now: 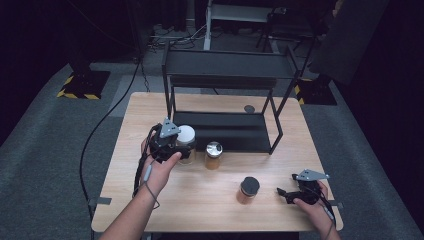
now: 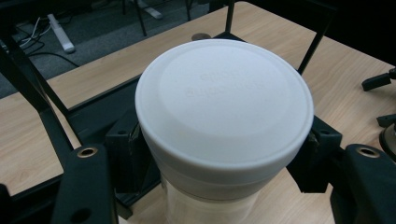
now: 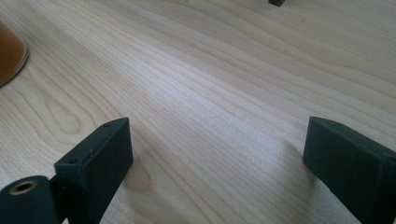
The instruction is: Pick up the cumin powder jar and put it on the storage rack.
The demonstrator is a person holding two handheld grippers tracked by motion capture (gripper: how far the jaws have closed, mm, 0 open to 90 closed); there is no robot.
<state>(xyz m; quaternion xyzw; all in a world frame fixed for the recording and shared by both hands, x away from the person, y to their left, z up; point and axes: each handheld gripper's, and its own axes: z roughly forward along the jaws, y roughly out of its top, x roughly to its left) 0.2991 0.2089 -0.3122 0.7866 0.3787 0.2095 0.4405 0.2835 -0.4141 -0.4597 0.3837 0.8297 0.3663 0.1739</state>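
Clamping the white-lidded jar (image 2: 224,121) just below its lid, the left gripper (image 1: 186,154) holds it upright between both jaws, lid above the pads, so the rim resists slipping. The right gripper (image 3: 219,154) rests spread and empty on the table (image 3: 224,70), the black shelf rack (image 1: 225,95) beyond the jar.

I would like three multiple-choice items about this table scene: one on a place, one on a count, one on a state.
1. Where is the white-lid jar?
A. in the left claw
B. on the shelf top
C. beside the right claw

2. How many jars are there?
A. two
B. three
C. five

3. How is the right claw?
A. shut on a jar
B. open
C. holding a lid

Answers:
1 A, the jaws press both its sides.
2 B, white-lid, silver-lid and dark-lid.
3 B, only bare table lies between the jaws.
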